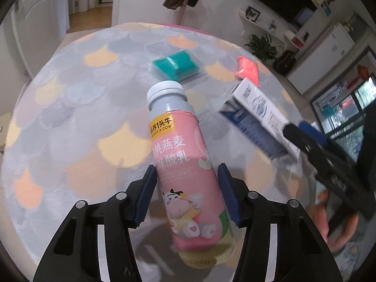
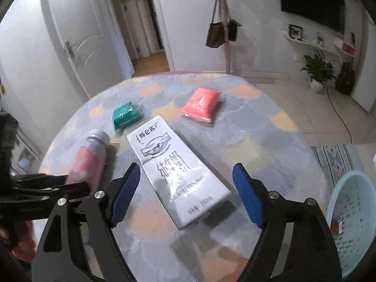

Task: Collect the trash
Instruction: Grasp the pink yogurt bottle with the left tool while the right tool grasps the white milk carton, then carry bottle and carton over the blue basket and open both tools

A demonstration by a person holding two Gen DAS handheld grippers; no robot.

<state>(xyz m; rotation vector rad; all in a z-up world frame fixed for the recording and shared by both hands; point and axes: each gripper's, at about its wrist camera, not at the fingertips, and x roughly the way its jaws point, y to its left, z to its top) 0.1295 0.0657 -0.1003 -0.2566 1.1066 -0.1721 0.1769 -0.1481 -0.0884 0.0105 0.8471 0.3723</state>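
A pink yogurt bottle (image 1: 185,164) with a grey cap lies between the blue pads of my left gripper (image 1: 188,192), which is shut on it; the bottle also shows at the left of the right wrist view (image 2: 89,162). A white milk carton (image 2: 176,174) lies on the round table (image 2: 258,122) between the wide-open jaws of my right gripper (image 2: 185,195), whose pads stand clear of it. In the left wrist view the carton (image 1: 256,115) is at the right with the right gripper (image 1: 305,136) around its near end.
A teal packet (image 2: 127,115) and a coral-pink packet (image 2: 202,105) lie further back on the table. A light blue plastic basket (image 2: 352,221) stands off the table's right edge. A coat stand with bags (image 2: 223,30) and a potted plant (image 2: 317,70) stand beyond.
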